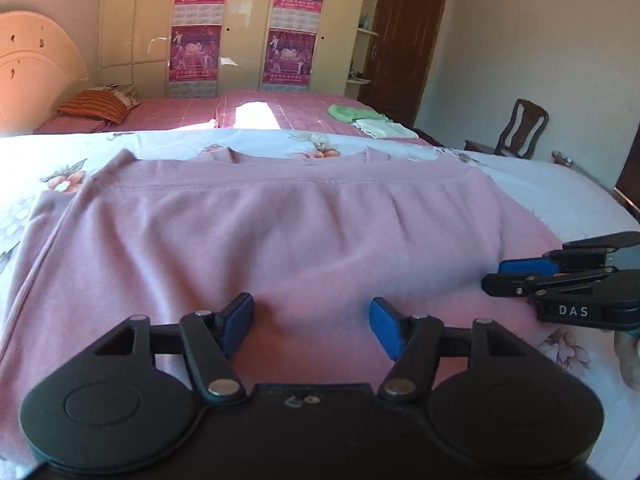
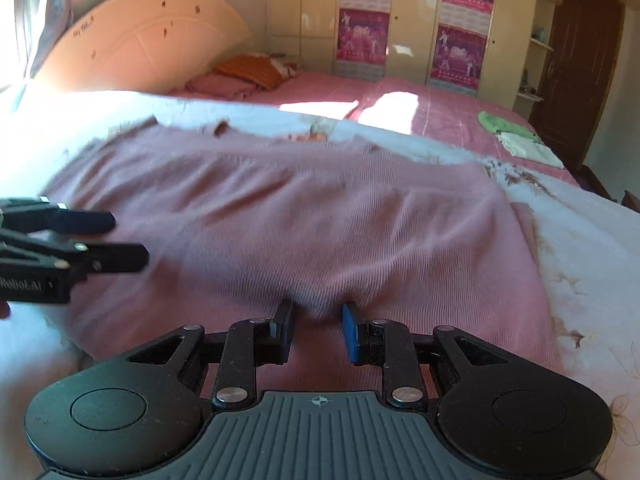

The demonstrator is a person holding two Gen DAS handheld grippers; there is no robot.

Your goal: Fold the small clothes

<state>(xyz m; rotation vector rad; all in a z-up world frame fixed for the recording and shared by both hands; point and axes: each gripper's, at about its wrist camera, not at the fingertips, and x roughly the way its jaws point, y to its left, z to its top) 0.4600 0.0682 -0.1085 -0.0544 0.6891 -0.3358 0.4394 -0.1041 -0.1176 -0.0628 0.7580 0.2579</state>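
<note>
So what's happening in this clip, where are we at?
A person with a handheld gripper in each hand is working on a pink garment spread flat on a floral bedsheet. Both grippers sit at its near edge. The left gripper is open over the cloth, gripping nothing. The right gripper is also open, with a small bump of fabric between its fingers, not clamped. Folded green and white items lie farther back.

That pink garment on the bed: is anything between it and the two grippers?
Nothing visible. The left gripper and right gripper, both open, sit directly over the pink garment near its closest edge.
</note>
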